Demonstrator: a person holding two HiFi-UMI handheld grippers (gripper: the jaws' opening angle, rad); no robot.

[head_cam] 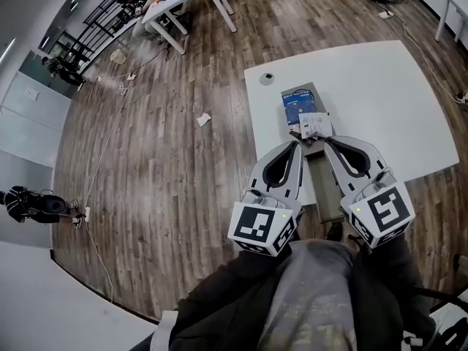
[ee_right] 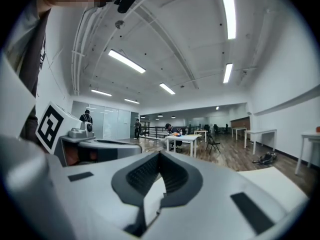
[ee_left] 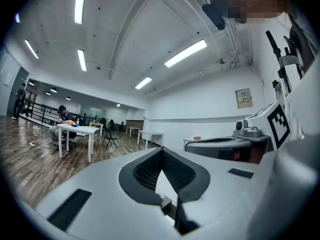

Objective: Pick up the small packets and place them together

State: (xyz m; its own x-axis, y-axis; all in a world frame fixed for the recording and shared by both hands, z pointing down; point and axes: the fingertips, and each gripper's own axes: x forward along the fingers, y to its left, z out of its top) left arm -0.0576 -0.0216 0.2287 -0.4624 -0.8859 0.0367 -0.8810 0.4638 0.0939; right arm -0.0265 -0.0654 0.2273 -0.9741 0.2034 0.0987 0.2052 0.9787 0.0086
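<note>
1. The room is lit brightly and evenly by long ceiling strips.
2. A pale sheen is thrown on the wooden floor; shadows are kept soft.
3. Straight lines are bent strongly near the edges, and the corners are left black.
4. The body of the left gripper, nearest the lens, is rendered slightly blurred.

Open office; white tables, wood floor

Open counter spreads right of the blue box and small packets clustered near its left edge; wooden floor opens leftward.
</note>
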